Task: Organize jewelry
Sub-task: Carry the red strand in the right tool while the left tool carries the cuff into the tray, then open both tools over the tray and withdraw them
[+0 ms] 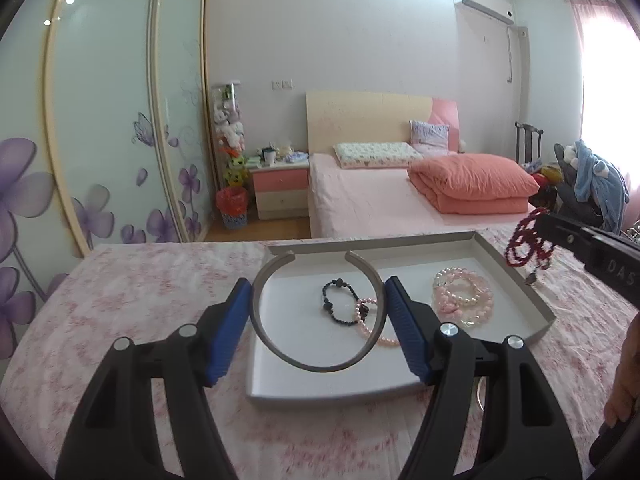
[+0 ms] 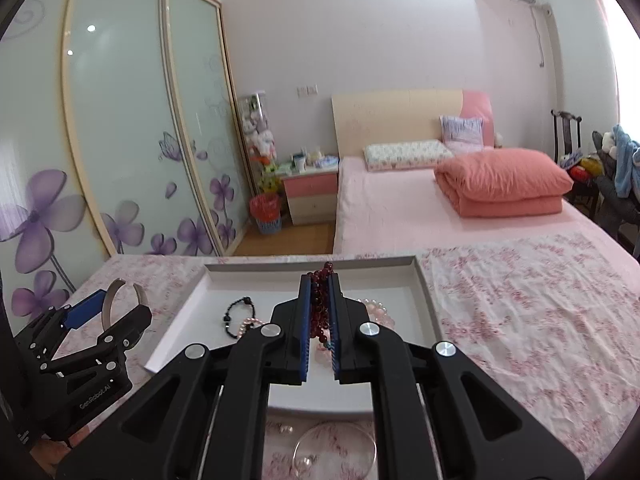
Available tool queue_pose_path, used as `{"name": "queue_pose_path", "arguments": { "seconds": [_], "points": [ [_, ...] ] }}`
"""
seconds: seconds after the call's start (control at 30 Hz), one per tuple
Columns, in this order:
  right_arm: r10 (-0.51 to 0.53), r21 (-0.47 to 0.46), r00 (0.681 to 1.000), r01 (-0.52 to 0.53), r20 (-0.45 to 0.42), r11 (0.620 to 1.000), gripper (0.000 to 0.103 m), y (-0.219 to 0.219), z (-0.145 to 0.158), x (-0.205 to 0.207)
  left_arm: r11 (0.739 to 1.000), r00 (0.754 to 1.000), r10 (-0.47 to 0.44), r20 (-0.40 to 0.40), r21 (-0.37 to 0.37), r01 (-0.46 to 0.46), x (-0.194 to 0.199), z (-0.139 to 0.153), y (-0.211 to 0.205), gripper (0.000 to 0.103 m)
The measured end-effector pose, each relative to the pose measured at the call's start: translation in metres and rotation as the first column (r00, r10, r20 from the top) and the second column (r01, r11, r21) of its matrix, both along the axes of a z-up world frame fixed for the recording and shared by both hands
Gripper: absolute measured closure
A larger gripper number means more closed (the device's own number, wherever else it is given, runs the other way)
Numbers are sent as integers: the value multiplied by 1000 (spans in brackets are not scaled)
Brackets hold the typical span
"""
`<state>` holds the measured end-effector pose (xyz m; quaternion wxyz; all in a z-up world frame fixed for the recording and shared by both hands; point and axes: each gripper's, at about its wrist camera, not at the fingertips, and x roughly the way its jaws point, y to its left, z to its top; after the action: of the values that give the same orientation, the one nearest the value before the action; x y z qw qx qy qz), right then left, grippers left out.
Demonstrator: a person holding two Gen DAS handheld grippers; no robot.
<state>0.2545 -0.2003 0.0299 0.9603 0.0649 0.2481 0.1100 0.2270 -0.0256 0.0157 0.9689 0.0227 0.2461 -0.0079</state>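
Both hands are carrying jewelry toward the shallow white cardboard tray [image 1: 540,304] lying on the pink floral cloth [image 1: 140,300]. Left of the tray's middle, the left gripper [image 1: 318,320] is clamping a grey open-ended bangle [image 1: 316,366] across its width, fingers spread wide, above the black bead bracelet [image 1: 338,300] and a thin pink pearl bracelet [image 1: 372,322] in the tray. Toward the tray's right side, the right gripper [image 2: 320,316] is pinching a dark red bead strand [image 2: 318,300], fingers nearly together. The next move, I judge, calls for lowering each piece onto bare tray floor, clear of the pink bead cluster [image 1: 464,296]. Only the right wrist view is showing a thin clear ring [image 2: 336,452] on the cloth, nearer than the tray.
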Motion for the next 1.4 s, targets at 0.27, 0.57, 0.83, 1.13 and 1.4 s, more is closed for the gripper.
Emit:
{"name": "queue_pose_path", "arguments": {
  "seconds": [0.27,0.57,0.83,1.13,1.4],
  "points": [
    [10,4,997,-10,-73,1000,93,6,-17,40,1000,996,-28,-87,-14,27,51,-22,-9,36],
    [-51,45,995,55,-89,997,57,-20,-20,33,997,999,12,-48,-71,-15,63,-7,11,35],
    [-55,43,995,59,-89,997,57,-25,-14,13,995,998,55,-24,-86,-57,36,10,28,35],
    [-15,29,990,20,-143,999,57,-26,-23,-24,995,998,59,-29,-79,-61,-12,10,34,32],
    [45,-22,954,-54,-298,998,53,-21,-66,-52,997,990,37,-137,-60,-46,-50,-25,43,26]
  ]
}}
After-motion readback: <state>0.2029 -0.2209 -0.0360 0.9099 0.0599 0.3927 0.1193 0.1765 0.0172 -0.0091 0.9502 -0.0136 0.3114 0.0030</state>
